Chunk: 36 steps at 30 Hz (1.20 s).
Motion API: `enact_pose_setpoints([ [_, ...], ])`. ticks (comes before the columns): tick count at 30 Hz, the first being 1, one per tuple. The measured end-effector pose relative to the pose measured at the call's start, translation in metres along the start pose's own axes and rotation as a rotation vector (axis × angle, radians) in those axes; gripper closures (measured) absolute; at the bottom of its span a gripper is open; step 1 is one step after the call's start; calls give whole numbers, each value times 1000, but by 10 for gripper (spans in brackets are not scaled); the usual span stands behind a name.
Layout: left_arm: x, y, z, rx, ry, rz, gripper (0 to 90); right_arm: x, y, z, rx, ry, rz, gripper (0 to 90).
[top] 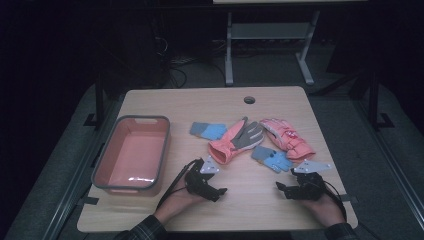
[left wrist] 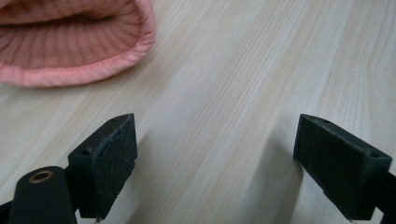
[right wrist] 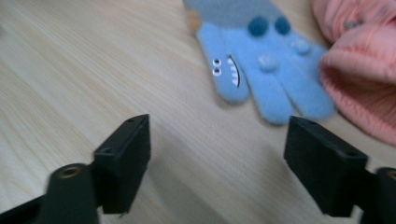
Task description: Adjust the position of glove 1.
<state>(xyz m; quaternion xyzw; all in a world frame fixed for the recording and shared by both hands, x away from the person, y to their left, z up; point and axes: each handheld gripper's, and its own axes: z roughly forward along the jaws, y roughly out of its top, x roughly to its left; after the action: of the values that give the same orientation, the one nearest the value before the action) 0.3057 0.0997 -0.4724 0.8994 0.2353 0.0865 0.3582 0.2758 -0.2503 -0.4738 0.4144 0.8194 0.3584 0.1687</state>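
Several gloves lie mid-table: a pink and grey glove (top: 235,140), a pink glove (top: 287,137), a small blue glove (top: 272,158) and another blue glove (top: 207,131). My left gripper (top: 222,191) rests near the front edge, open and empty. Its own view has the pink glove's ribbed cuff (left wrist: 70,42) ahead of the open left gripper (left wrist: 215,163). My right gripper (top: 280,188) rests at the front right, open. In the right gripper view the blue glove (right wrist: 261,70) lies just beyond the open right gripper (right wrist: 217,168), with a pink cuff (right wrist: 359,74) beside it.
A pink tub with a grey rim (top: 131,152) stands empty at the table's left. A cable hole (top: 249,99) sits near the far edge. Beyond the table (top: 210,105) are a metal frame's legs (top: 230,50) and dark floor.
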Motion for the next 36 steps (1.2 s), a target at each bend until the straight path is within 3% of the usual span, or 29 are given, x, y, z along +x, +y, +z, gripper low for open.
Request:
enact_pose_setpoints([
  [7,7,-10,-13,-12,12,13,130,3,13,-1,-13,14,1,434],
  [10,10,-15,-17,-11,16,13,131,0,21,1,-11,21,4,556],
  [12,11,-18,-19,-16,15,6,132,-1,23,2,-12,27,5,582],
  [13,11,-19,-20,-19,16,3,132,-1,28,4,-10,31,8,671],
  [14,11,-20,-21,-21,13,-3,132,-1,28,4,-10,31,8,671],
  [20,9,-25,-23,4,-7,22,132,-5,41,13,-21,44,-13,881],
  [23,11,-28,-25,-2,-12,26,132,-9,47,21,-16,51,-9,898],
  [27,13,-34,-25,-49,-18,32,126,-16,56,31,-7,39,-1,899],
  [36,13,-34,-26,-44,-19,30,125,-24,59,43,31,44,5,898],
])
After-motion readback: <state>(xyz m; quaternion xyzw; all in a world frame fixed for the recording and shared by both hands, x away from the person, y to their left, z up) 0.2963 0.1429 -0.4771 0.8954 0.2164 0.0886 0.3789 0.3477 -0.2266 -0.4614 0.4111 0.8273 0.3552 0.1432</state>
